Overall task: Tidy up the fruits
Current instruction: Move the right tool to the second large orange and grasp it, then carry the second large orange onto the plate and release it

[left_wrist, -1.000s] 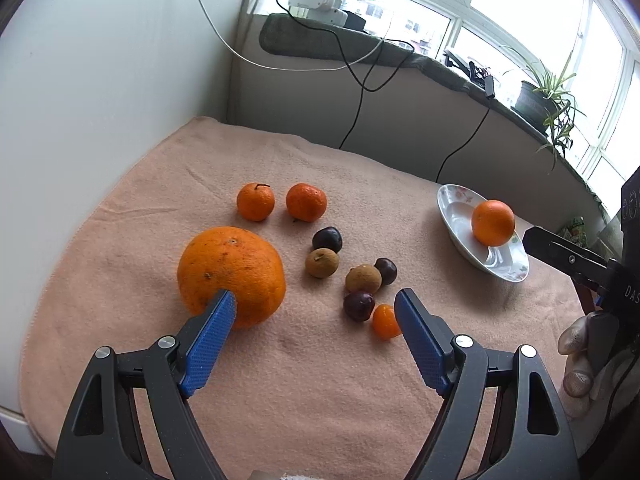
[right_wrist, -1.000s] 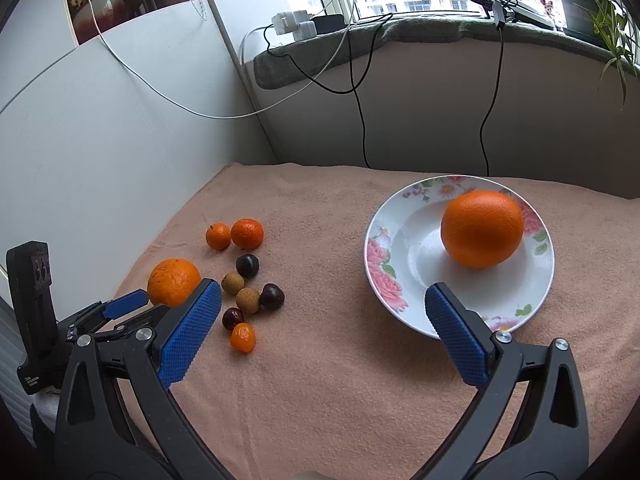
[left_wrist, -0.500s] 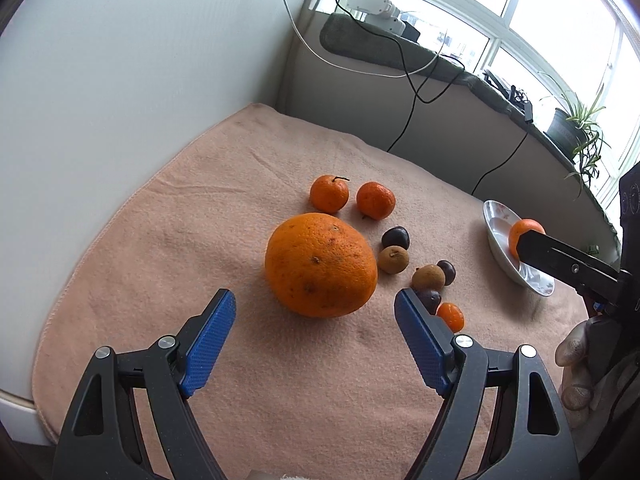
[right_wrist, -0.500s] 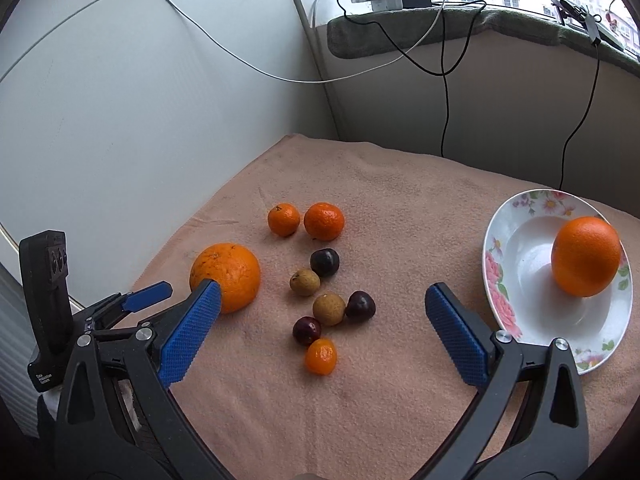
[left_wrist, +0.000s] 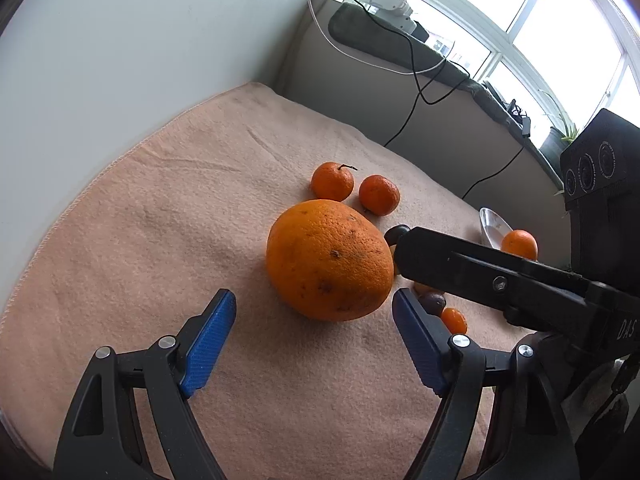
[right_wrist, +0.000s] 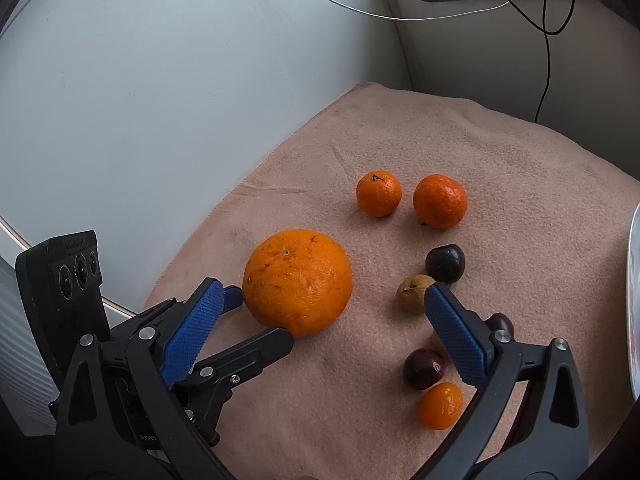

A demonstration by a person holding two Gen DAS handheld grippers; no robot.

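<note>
The big orange lies on the cloth just ahead of the left gripper, nearer to it than to the right gripper, and both stand open, the left one having just narrowed around nothing.

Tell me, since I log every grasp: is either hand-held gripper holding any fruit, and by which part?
Nothing is held. The left hand-held gripper is open, its jaws just short of the large orange; the right hand-held gripper is open and empty.
</note>
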